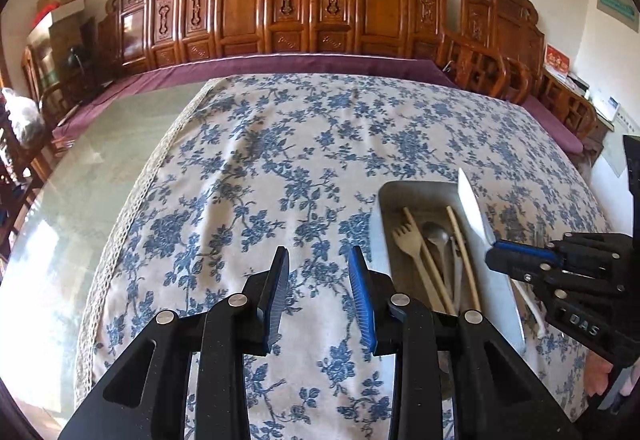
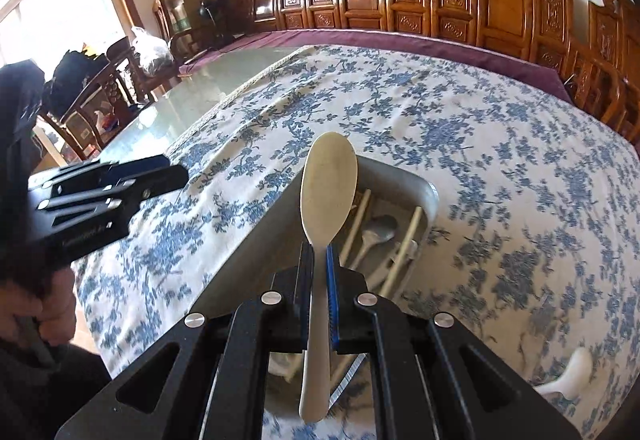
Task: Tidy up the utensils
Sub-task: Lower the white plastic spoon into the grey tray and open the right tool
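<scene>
1 cream rice paddle [image 2: 329, 184], smooth, oval-bladed, is pinched at neck by right gripper [image 2: 320, 260], held above grey tray [image 2: 430, 192]. Wooden fork [image 1: 408, 238], metal spoon [image 1: 437, 236], chopsticks seen in tray. Left gripper [image 1: 319, 264] spread, nothing held, at 9 o'clock of tray. Blue-floral tablecloth [image 1: 260, 168] over glass table; carved wooden chairs [image 1: 288, 0] at 12 o'clock; white spoon [image 2: 568, 376] at 4 o'clock.

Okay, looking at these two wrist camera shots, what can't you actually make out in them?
- Tray near end: right wrist view, hidden behind the right gripper and the rice paddle it clamps.
- Handles of the wooden fork and metal spoon: left wrist view, covered by the open left gripper.
- White spoon on the tablecloth: right wrist view, handle end hidden behind the gripper body.
</scene>
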Tool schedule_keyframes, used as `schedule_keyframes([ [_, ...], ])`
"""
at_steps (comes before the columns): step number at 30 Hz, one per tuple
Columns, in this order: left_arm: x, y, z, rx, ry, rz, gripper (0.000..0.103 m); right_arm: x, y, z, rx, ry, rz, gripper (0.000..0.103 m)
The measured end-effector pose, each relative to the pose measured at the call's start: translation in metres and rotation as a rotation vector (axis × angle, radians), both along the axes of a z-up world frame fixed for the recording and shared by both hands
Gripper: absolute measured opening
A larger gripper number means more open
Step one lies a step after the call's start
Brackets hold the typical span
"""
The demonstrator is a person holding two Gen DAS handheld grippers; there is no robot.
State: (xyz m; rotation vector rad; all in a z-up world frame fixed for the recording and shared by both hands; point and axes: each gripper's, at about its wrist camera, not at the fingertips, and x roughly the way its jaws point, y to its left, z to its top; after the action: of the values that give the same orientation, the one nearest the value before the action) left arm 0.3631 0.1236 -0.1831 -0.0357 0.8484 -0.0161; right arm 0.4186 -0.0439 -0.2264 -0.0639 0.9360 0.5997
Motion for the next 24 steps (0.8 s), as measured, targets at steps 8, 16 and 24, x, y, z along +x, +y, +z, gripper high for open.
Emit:
schedule_keyframes([
  [8,0.0,0.006,-0.001,0.007,0.002,0.018,0.029,0.014,0.016,-0.032,0.031,0.107,-0.057,0.008],
  [16,-0.001,0.005,-0.003,0.012,0.004,0.017,0.029,0.012,0.028,-0.044,0.058,0.168,-0.049,0.009],
  [24,-0.002,0.0,-0.002,0.009,0.004,0.01,0.029,0.011,0.025,-0.035,0.063,0.141,-0.031,0.01],
])
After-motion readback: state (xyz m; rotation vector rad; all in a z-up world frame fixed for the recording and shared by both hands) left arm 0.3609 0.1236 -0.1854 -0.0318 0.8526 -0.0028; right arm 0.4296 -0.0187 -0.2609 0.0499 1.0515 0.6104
